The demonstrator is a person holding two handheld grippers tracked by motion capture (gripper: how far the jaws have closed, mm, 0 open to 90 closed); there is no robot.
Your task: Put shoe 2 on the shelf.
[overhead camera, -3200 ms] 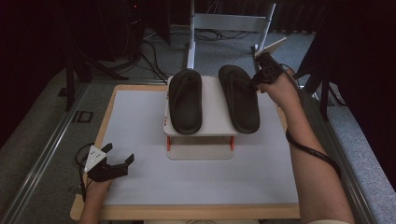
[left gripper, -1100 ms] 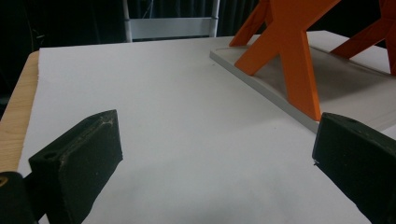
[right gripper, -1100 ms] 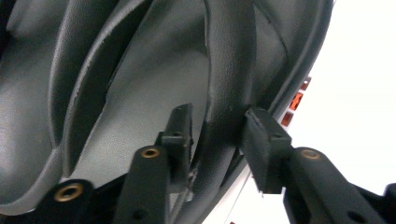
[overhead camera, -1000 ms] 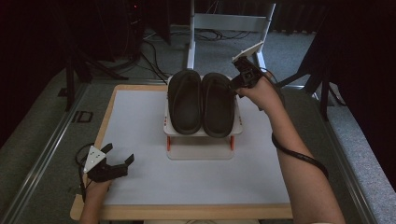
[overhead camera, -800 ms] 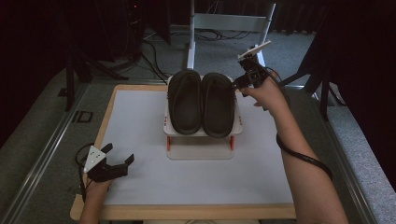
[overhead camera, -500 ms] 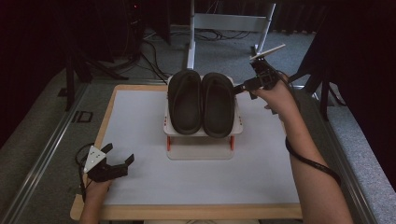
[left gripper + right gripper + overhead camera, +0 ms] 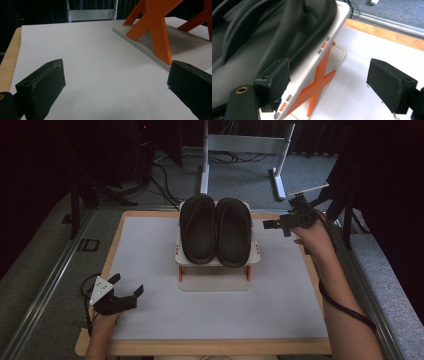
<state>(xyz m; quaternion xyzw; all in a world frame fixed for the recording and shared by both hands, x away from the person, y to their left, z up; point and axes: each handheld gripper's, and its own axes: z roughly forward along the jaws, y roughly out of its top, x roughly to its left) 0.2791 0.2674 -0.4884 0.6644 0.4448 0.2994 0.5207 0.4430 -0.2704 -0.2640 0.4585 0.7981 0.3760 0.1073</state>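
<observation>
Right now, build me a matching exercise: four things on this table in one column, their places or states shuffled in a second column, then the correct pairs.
Things:
1. slippers
2. left hand-held gripper
3. right hand-held gripper
4. rack legs

Places or states:
A. open, resting at the near left corner of the table
B. orange, X-shaped
C. side by side on the white rack
D. open, beside the rack's right edge, holding nothing

Pairs: 1-C, 2-A, 3-D, 4-B

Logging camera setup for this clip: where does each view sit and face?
High view: above the person's side, looking forward and down on the table; both forearms, left gripper, right gripper.
Left gripper view: low over the table, facing the stand.
Right gripper view: beside the slippers.
All three views share the stand.
</observation>
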